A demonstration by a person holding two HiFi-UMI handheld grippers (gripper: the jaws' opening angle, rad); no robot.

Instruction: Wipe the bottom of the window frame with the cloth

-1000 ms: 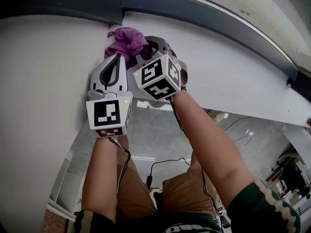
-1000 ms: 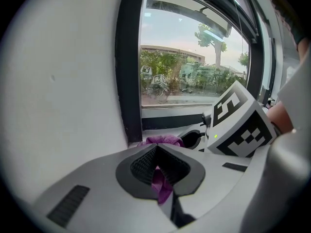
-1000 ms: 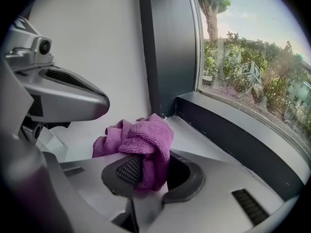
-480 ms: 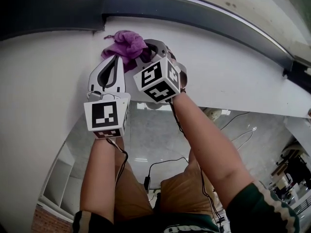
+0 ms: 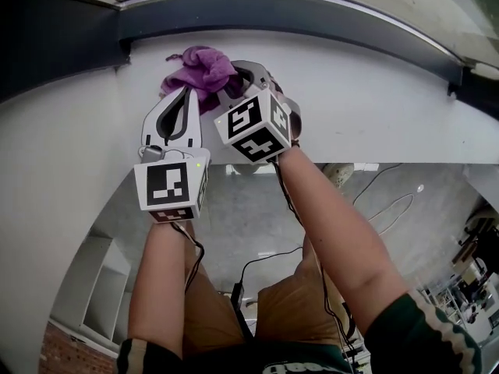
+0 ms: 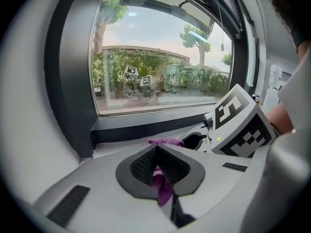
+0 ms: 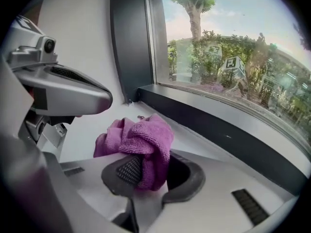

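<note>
A bunched purple cloth (image 5: 199,68) lies on the white sill (image 5: 374,107), just below the dark bottom bar of the window frame (image 5: 312,20). Both grippers hold it side by side. My left gripper (image 5: 187,93) is shut, with a fold of the cloth (image 6: 163,186) pinched between its pads. My right gripper (image 5: 234,76) is shut on the main bunch of the cloth (image 7: 141,144), which bulges up over its jaws. In the right gripper view, the frame's bottom bar (image 7: 218,130) runs close behind the cloth.
The frame's dark left upright (image 7: 129,42) meets the bottom bar in a corner near the cloth. White wall (image 5: 54,178) curves away on the left. Cables (image 5: 257,259) and grey floor lie below the sill's edge. Trees show through the glass (image 6: 160,67).
Both grippers and the cloth now sit further right of the frame's left corner than a second ago. Their grip on the cloth is the same. The head camera has shifted.
</note>
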